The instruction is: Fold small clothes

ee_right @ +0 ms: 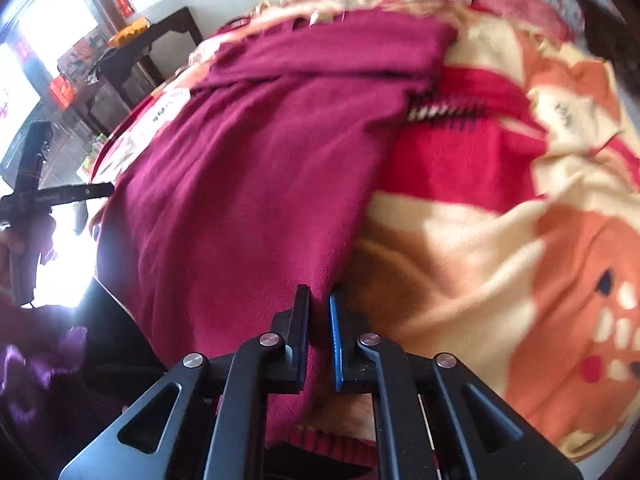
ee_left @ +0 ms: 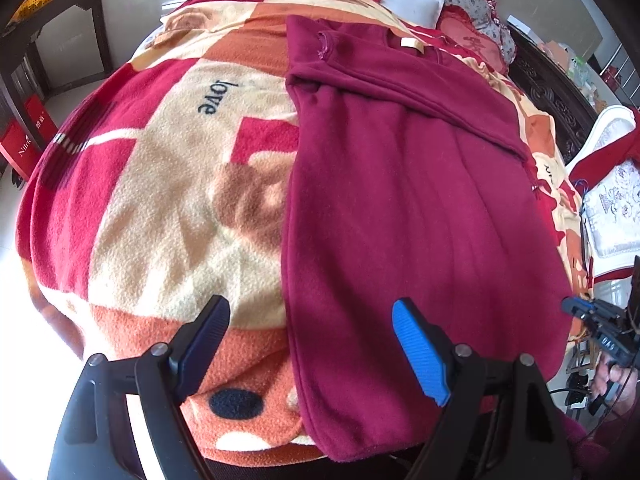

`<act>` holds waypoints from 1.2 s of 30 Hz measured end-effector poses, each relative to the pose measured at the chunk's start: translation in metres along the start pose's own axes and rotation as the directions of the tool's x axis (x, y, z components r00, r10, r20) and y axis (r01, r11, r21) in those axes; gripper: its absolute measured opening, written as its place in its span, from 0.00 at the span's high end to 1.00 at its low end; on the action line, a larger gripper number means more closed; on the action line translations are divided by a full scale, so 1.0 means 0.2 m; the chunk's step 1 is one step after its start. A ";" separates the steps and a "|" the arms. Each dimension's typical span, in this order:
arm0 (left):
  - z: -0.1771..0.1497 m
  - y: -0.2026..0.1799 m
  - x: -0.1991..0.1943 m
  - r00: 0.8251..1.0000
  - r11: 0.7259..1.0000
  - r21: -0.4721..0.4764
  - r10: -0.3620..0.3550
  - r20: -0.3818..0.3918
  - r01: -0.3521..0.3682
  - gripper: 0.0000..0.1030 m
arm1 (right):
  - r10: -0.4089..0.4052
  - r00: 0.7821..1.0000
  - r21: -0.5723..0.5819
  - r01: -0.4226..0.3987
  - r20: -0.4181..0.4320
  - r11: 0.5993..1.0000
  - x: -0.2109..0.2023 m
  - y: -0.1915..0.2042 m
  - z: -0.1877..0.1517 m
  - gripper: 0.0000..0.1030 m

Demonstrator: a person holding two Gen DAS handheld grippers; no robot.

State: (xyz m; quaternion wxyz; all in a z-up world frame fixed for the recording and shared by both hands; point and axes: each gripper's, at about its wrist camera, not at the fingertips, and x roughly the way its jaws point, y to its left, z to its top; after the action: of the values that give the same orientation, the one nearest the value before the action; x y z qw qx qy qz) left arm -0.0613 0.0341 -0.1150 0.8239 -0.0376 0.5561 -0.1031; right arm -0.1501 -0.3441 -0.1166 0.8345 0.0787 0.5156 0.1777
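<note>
Where spread along a red, orange and cream fleece blanket (ee_left: 168, 208): dark maroon fleece garment (ee_left: 408, 208), sleeve folded across its top. Left gripper (ee_left: 312, 344) wide open, empty, straddling its near left edge. Right gripper (ee_right: 319, 336) clamped on its near right edge.

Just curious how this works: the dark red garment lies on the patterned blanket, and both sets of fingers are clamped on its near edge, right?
Only partly. The right gripper is shut on the dark red garment, per the right wrist view. The left wrist view shows the left gripper with fingers wide open over the patterned blanket, gripping nothing.
</note>
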 end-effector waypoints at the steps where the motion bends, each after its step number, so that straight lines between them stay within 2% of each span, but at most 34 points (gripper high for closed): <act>1: -0.01 0.00 0.00 1.000 1.000 0.002 0.004 0.001 -0.004 0.16 | -0.007 1.000 0.014 0.007 0.007 1.000 -0.03 -0.03 -0.01 1.00; 3: -0.05 -0.01 0.00 1.000 1.000 0.007 0.006 -0.010 -0.006 0.16 | -0.014 1.000 0.053 0.014 0.007 0.998 -0.04 -0.08 -0.02 1.00; 8: -0.10 -0.03 0.02 0.999 0.999 0.035 0.009 -0.041 -0.008 0.16 | 0.066 0.998 0.150 -0.062 -0.019 0.987 0.03 -0.12 -0.05 1.00; 12: -0.11 -0.03 0.04 0.999 0.999 0.028 0.019 -0.043 -0.017 0.16 | 0.122 0.992 0.153 -0.119 -0.013 0.981 0.02 -0.12 -0.06 0.90; 22: -0.13 -0.06 0.03 0.998 0.998 0.054 0.038 -0.046 -0.036 0.16 | 0.126 0.992 0.160 -0.120 -0.023 0.980 0.03 -0.11 -0.07 0.87; 30: -0.20 -0.04 -0.03 0.997 0.999 0.042 -0.013 -0.078 0.016 0.16 | 0.139 0.990 0.159 -0.135 -0.013 0.978 0.03 -0.12 -0.08 0.83; 36: -0.21 -0.04 0.03 0.991 0.998 0.008 -0.054 -0.122 0.056 0.25 | 0.149 0.989 0.150 -0.146 -0.013 0.978 0.04 -0.11 -0.09 0.80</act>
State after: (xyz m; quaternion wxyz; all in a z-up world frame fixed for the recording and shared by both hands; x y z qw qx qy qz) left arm -0.0989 0.0276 -0.1351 0.7854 -0.0417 0.6035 -0.1310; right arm -0.1576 -0.3628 -0.1377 0.8045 0.1764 0.5302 0.2011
